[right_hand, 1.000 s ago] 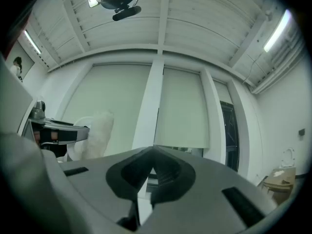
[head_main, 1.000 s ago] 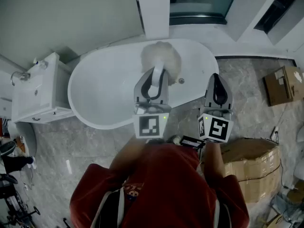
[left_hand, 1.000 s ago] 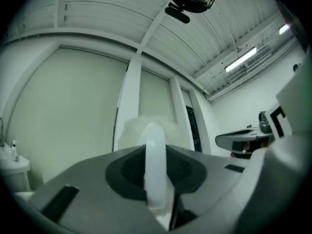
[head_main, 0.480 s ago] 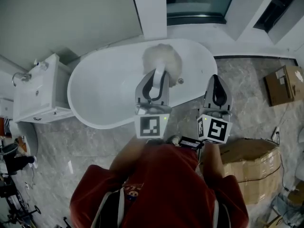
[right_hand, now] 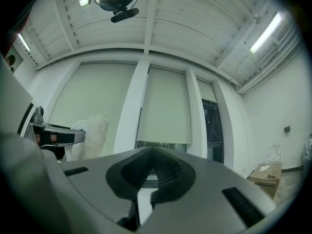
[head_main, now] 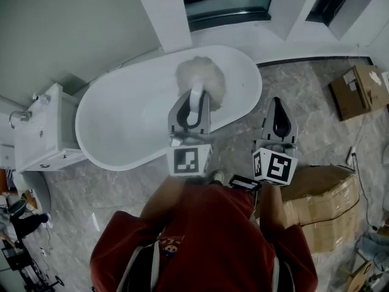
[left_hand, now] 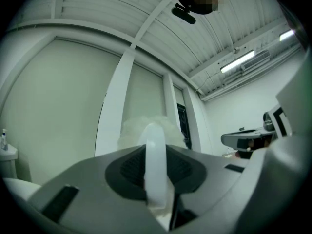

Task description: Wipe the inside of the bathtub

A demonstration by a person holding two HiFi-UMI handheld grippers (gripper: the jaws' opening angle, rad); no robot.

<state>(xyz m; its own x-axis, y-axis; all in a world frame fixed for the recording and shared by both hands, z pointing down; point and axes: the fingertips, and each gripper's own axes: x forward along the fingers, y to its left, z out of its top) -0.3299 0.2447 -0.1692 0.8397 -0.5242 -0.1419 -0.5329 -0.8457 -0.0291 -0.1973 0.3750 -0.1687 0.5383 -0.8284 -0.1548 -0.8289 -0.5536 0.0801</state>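
The white oval bathtub (head_main: 115,111) lies across the upper middle of the head view. My left gripper (head_main: 194,102) is shut on the white handle (left_hand: 156,165) of a fluffy white duster. Its head (head_main: 201,78) hangs over the tub's right end; I cannot tell whether it touches the tub. In the left gripper view the fluffy head (left_hand: 146,129) rises just beyond the jaws. My right gripper (head_main: 277,104) is shut with nothing in it, over the marble floor to the right of the tub. From the right gripper (right_hand: 152,152) view, the duster (right_hand: 93,133) shows at the left.
A white vanity with a sink (head_main: 42,132) stands left of the tub. A white column (head_main: 161,14) rises behind it. Cardboard boxes sit on the floor at right (head_main: 319,208) and far right (head_main: 358,90). A cable (head_main: 358,175) trails across the floor.
The head view has swung, so the tub and vanity now sit further left. Both grippers keep about the same pose, and the duster stays over the tub's right end.
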